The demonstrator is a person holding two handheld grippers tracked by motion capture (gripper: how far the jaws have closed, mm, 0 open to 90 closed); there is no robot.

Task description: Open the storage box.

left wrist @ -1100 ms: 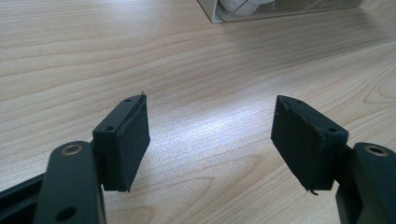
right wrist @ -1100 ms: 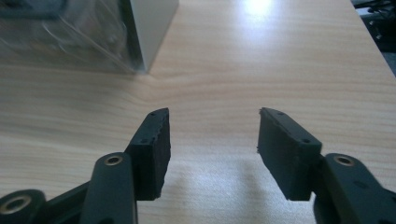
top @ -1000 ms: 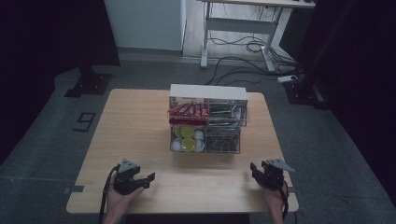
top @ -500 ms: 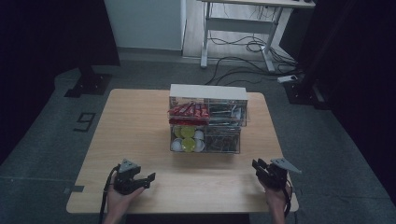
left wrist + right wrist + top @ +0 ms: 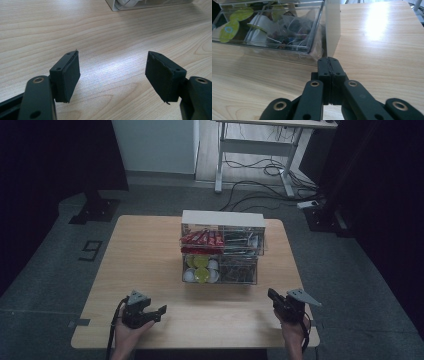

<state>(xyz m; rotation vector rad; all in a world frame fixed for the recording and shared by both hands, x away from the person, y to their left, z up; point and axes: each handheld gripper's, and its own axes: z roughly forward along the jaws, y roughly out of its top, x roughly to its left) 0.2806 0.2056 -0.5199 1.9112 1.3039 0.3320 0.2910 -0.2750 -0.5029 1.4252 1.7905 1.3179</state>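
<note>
A clear plastic drawer organizer (image 5: 222,247) with a white top stands at the middle of the wooden table (image 5: 150,255). Its upper tier holds red packets (image 5: 201,238). The lower tier holds green and white pods (image 5: 200,269) beside dark tea bags (image 5: 239,270). My left gripper (image 5: 161,312) lies near the front left edge, held in a hand, jaws pointing right. Up close the left gripper (image 5: 112,56) is open over bare wood with nothing between its pads. My right gripper (image 5: 272,296) sits near the front right edge. In its own view the right gripper (image 5: 329,60) is shut and empty, aimed at the organizer's clear drawer (image 5: 287,47).
The organizer's corner (image 5: 140,3) shows at the top of the left gripper view. Bare wood lies between both grippers and the organizer. Beyond the table, a white desk frame (image 5: 255,150) and cables (image 5: 270,170) lie on the grey floor.
The right hand and its gripper have shifted slightly to the right. The left gripper and the organizer have not moved.
</note>
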